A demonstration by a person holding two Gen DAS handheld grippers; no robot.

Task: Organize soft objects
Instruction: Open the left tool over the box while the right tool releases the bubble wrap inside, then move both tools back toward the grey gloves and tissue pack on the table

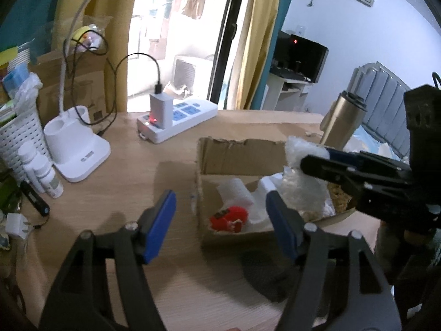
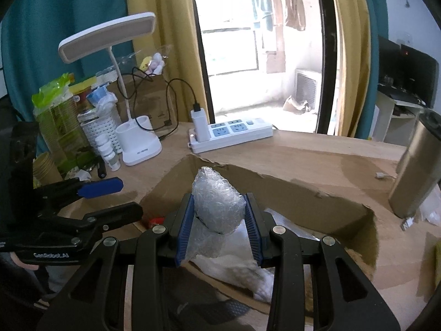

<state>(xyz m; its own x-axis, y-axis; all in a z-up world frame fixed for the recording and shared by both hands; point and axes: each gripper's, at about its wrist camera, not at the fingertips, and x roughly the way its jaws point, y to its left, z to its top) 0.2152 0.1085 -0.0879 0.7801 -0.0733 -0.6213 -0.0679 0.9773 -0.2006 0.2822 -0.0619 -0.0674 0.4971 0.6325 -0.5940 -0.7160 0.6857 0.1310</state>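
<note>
Right hand-held gripper clamps crinkly bubble wrap above torn cardboard box; left hand-held gripper gapes empty.

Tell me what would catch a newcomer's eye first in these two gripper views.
Probably the wad of bubble wrap pinched in the right gripper above the open cardboard box at centre. Next, the small red plush item lying inside the box among white packing, with the left gripper open and empty at the box's left wall. Behind, a white power strip sits before the bright balcony door.
</note>
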